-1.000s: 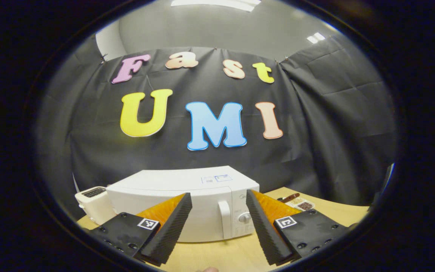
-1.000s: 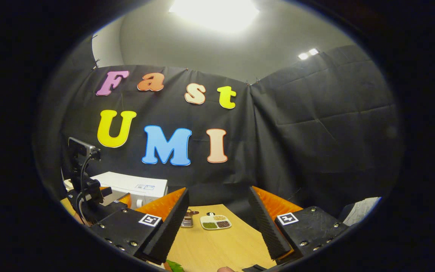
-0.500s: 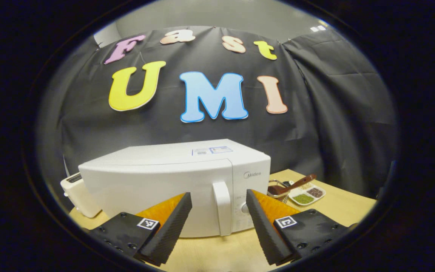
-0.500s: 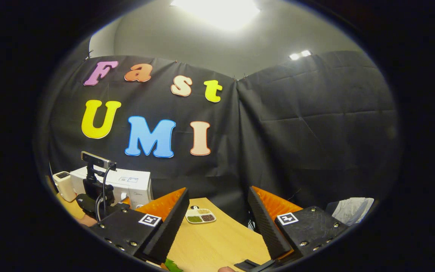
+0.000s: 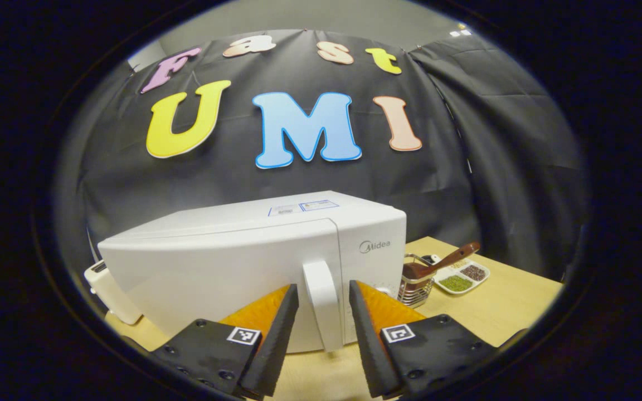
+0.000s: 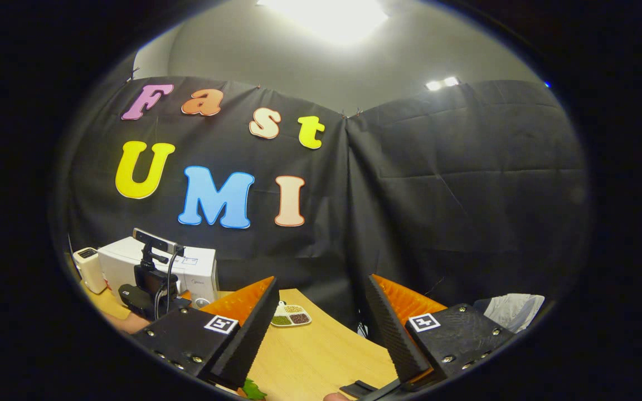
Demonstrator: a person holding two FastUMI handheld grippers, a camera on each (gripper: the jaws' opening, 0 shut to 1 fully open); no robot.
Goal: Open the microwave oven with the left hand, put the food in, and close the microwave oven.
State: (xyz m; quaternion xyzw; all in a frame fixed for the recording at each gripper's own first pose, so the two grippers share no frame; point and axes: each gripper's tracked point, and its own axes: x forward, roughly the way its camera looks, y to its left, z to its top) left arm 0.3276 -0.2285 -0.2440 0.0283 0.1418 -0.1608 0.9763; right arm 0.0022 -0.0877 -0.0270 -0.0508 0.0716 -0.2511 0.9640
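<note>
With the left gripper (image 5: 321,312) part open, fingers flanking the door handle (image 5: 322,309) at 6 o'clock without touching, we judge opening underway; next, close and pull, right gripper (image 6: 321,317) wide open, empty.

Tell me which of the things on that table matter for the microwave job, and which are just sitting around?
Part of the job:
- microwave oven, door shut
- its door handle, between the open fingers of the left gripper
- right gripper, open, holding nothing

Just lying about:
- toaster
- wire basket with a wooden spoon
- divided dish of grains
- cloth bundle
</note>
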